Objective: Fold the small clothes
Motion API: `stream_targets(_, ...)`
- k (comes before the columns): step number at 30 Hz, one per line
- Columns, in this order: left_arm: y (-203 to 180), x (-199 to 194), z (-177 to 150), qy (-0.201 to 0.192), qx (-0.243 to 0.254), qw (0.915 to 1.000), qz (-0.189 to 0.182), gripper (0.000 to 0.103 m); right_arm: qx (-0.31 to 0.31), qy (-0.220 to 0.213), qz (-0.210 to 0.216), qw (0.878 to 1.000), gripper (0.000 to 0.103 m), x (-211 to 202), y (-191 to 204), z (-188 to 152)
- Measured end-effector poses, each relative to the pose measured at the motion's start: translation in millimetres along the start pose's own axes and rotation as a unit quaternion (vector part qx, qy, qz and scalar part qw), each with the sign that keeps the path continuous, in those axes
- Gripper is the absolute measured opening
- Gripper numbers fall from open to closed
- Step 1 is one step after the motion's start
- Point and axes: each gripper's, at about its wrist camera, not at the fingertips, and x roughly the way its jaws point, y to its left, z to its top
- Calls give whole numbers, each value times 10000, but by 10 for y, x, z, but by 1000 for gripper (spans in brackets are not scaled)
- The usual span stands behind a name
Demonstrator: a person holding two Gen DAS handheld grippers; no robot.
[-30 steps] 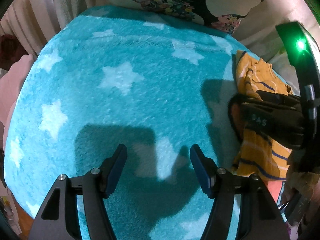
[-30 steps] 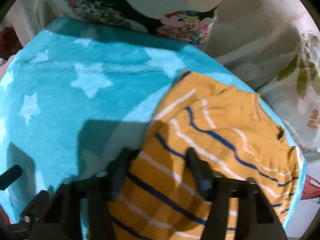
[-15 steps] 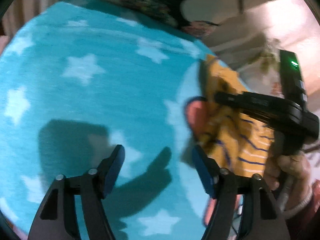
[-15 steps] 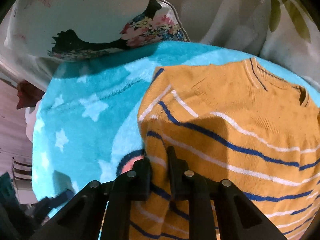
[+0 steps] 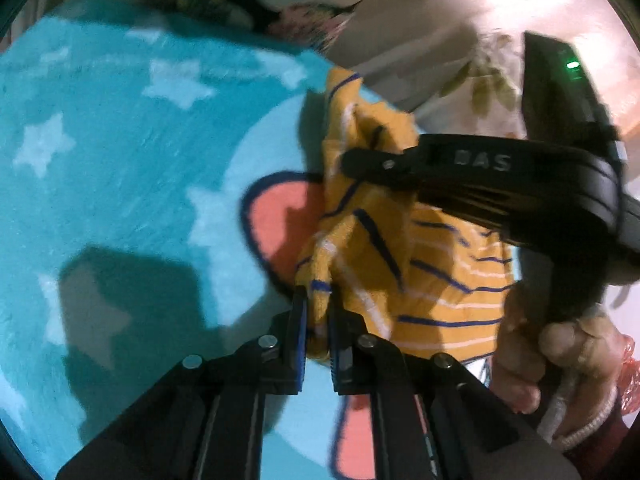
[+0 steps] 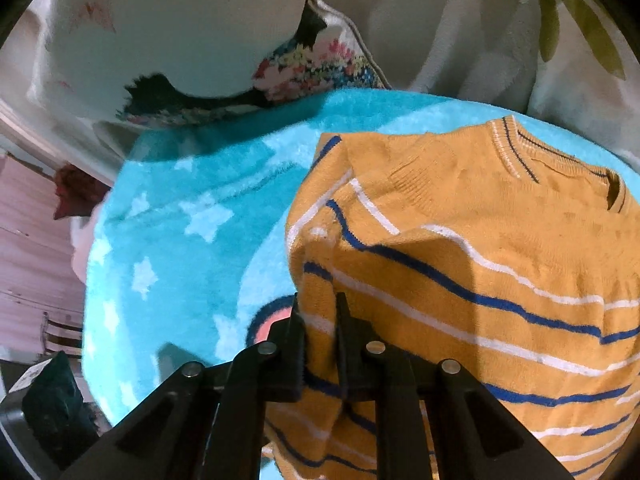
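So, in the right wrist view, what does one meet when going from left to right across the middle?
Pink wall → star blanket → striped sweater.

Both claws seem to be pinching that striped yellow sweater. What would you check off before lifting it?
1. Left gripper shut on the sweater: ok.
2. Right gripper shut on its edge: ok.
3. Sweater partly raised and bunched, not flat: not ok.
4. Bare star blanket beside it for laying out: ok.
5. Neckline away from both grips: ok.
6. Layers pinched in each grip: cannot tell.
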Motion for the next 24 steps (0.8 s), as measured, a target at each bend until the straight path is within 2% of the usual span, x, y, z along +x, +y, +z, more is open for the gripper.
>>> stream_targets(5, -435, -147, -62, -150, -45, 9997, -184, 8, 268, -225, 635, 9974, 12, -304, -270, -16)
stream_targets(8, -904, -126, -89, -213, 66, 9993, -315, 8, 426, -468, 946, 9935, 12, -613, -556, -74)
stream_targets(11, -1356, -7, -147, -162, 297, 9984, -457, 9, 607, -730, 1079, 9896, 12, -942, -916, -157)
stream_targets(14, -1796, 177, -181, 71, 384, 9964, -751, 10, 846, -995, 1037, 9860, 11, -1280, -1412, -284)
stream_targets(17, -1998, 248, -223, 141, 271, 9937, -1078, 22, 1284, -1142, 985, 9802, 11, -1510, -2019, -503)
stream_targets(18, -2039, 231, -279, 132, 269, 9940, -1049, 27, 1468, -1171, 962, 9775, 11, -1560, -2241, -597)
stream_targets(19, -2058, 238, -286, 116, 279, 9948, -969, 28, 1647, -1190, 915, 9748, 11, -1598, -2457, -701)
stream_targets(24, -1977, 386, -472, 170, 147, 9989, -410, 28, 2210, -1170, 642, 9661, 11, -1609, -3173, -1056)
